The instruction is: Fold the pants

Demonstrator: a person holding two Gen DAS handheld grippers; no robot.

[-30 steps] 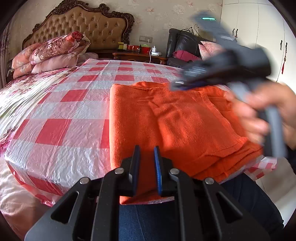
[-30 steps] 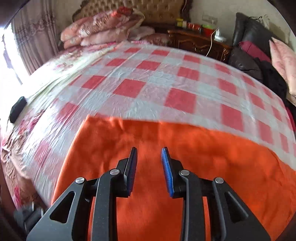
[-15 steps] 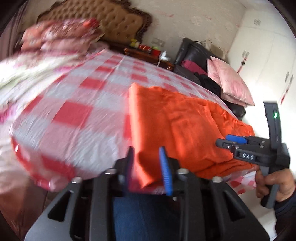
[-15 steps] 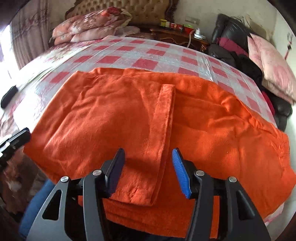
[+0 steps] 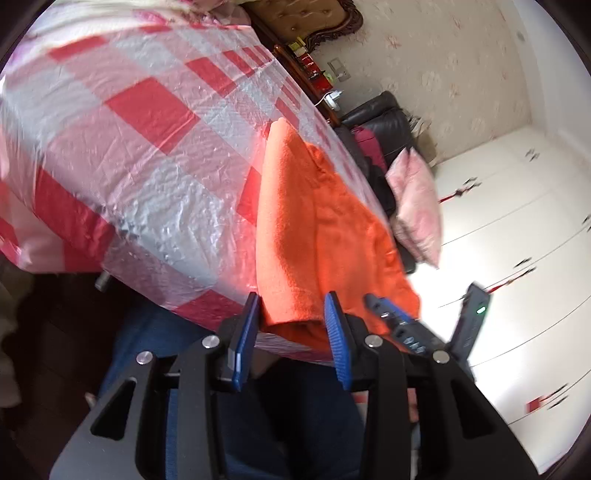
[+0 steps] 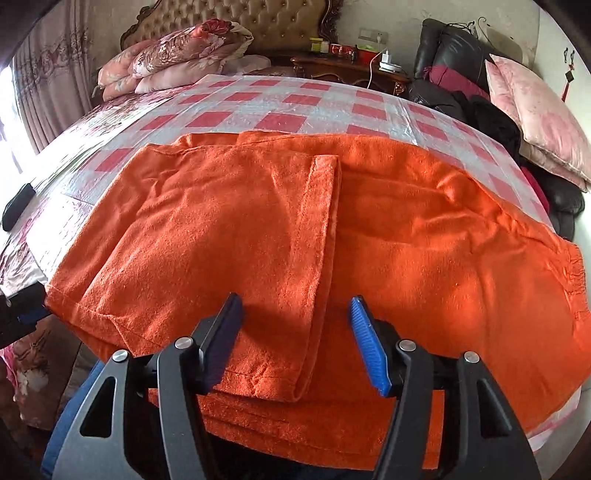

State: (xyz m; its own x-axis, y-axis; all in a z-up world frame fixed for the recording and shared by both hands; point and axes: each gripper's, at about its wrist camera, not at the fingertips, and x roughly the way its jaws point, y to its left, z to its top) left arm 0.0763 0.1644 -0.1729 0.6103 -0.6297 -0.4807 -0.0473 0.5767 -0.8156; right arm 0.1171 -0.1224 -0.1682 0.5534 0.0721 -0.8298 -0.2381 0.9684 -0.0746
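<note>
Change: since half a second ago the left gripper (image 5: 291,334) has rolled and closed in on the near corner of the pants; the right gripper's view has barely shifted, jaws a little wider.
Left gripper: jaws apart, blue pads either side of the hanging corner of the pants (image 5: 314,229); the left pad looks against the cloth, the right one has a gap, no pinch yet.
Right gripper: (image 6: 295,343) jaws wide apart, holding nothing, poised over the near hem at 6 o'clock in its view, straddling the edge of the folded flap.
Pants: (image 6: 332,229) orange, spread across the near edge of the bed, one half-width flap already laid over from the 9 o'clock side, waistband gathers at 3 o'clock, near hem drooping over the bed edge.
Step in hand (judged): taking hold of the near edge for the next fold.
Doing it well: bite every layer together at the corner, both grippers level, lift only enough to clear, so the flap does not slide.
Cloth: thick, napped, fleece-like, soft creases, stitched hems; likely grips itself and holds a fold.
Bed cover: (image 6: 295,107) red-and-white check, glossy, crinkled plastic film; likely slippery beneath cloth.
Surroundings: pink pillow (image 6: 535,110) at 2 o'clock, tufted headboard (image 6: 236,18) at 12.
</note>
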